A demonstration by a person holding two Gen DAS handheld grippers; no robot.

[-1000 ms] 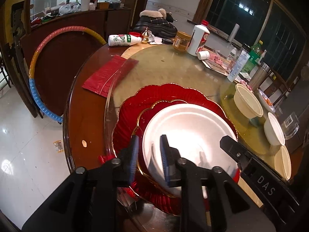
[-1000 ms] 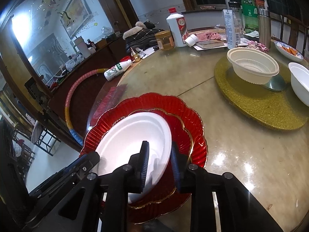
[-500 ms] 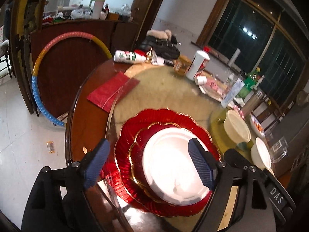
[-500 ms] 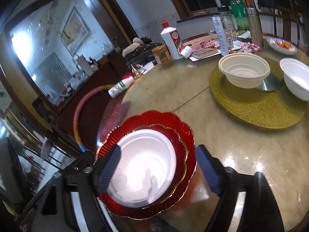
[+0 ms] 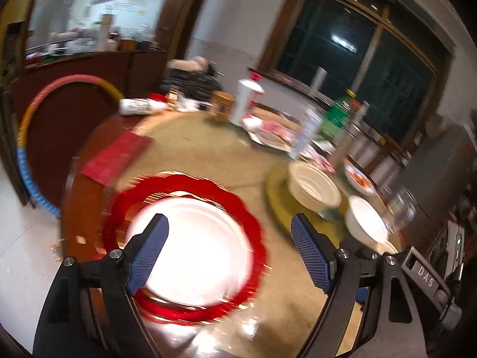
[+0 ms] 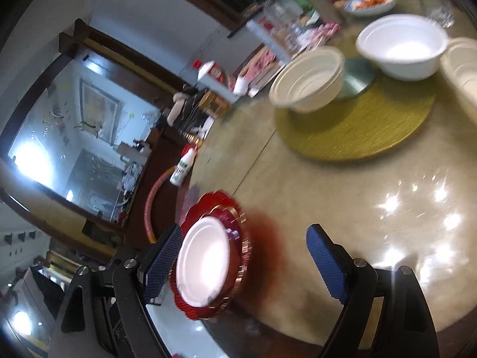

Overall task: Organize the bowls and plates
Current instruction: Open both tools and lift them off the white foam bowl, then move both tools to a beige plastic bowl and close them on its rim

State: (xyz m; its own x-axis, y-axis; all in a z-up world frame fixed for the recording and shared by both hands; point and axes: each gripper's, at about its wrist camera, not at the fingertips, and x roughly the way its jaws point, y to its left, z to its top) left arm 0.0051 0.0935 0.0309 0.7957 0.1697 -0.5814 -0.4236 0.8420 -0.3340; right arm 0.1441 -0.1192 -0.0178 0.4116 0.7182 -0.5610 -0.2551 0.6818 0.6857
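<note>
A white plate (image 5: 193, 247) lies on stacked red scalloped plates (image 5: 250, 226) near the table's front edge; it also shows in the right wrist view (image 6: 202, 264) on the red plates (image 6: 235, 223). My left gripper (image 5: 229, 253) is open and empty above them. My right gripper (image 6: 247, 264) is open and empty, raised and tilted. A cream bowl (image 5: 313, 189) and a white bowl (image 5: 366, 223) sit on a gold mat (image 5: 277, 197); in the right wrist view the cream bowl (image 6: 307, 86), the white bowl (image 6: 399, 47) and another cream bowl (image 6: 465, 71) sit on the mat (image 6: 357, 131).
Bottles, a jar and food packs (image 5: 268, 119) crowd the table's far side. A red cloth (image 5: 116, 155) lies at the left edge. A dish of food (image 6: 369, 1) stands behind the bowls. A hoop (image 5: 26, 137) leans by the cabinet.
Both grippers opened, let go of the white plate onto the red plates, and pulled up and back. The right gripper has swung and tilted towards the bowls.
</note>
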